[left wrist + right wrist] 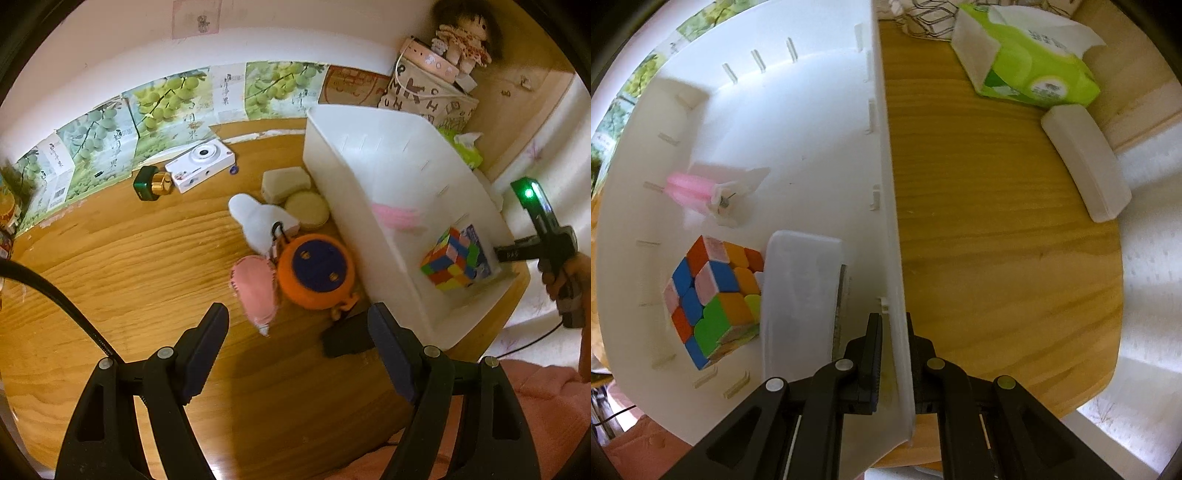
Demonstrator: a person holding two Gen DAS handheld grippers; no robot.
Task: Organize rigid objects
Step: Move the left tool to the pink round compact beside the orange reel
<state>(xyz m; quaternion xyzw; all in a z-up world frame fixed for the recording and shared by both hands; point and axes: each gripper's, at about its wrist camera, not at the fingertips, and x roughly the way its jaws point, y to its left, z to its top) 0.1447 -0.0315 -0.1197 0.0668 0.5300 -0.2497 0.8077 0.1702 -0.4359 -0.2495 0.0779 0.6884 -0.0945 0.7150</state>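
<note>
My left gripper (299, 332) hangs open over the wooden table (129, 266), with nothing between its fingers. Just beyond it lie an orange round toy (316, 275) and a pink cloth piece (255, 291). Farther back are a white camera (201, 162) and a green bottle with a gold cap (153, 182). My right gripper (892, 321) is shut on the side wall of the white bin (820, 122), pointing down. The bin holds a colour cube (713, 299), a clear plastic box (801, 295) and a pink clip (698, 192). The left wrist view shows the bin (388, 166) and the cube (452, 258).
Two beige sponges (295, 195) and a white soft item (258, 221) lie beside the bin. A small black object (343, 338) sits near my left gripper's right finger. A green tissue pack (1030, 55) and a white case (1086, 162) lie to the bin's right. Grape-print boxes (110, 140) line the wall.
</note>
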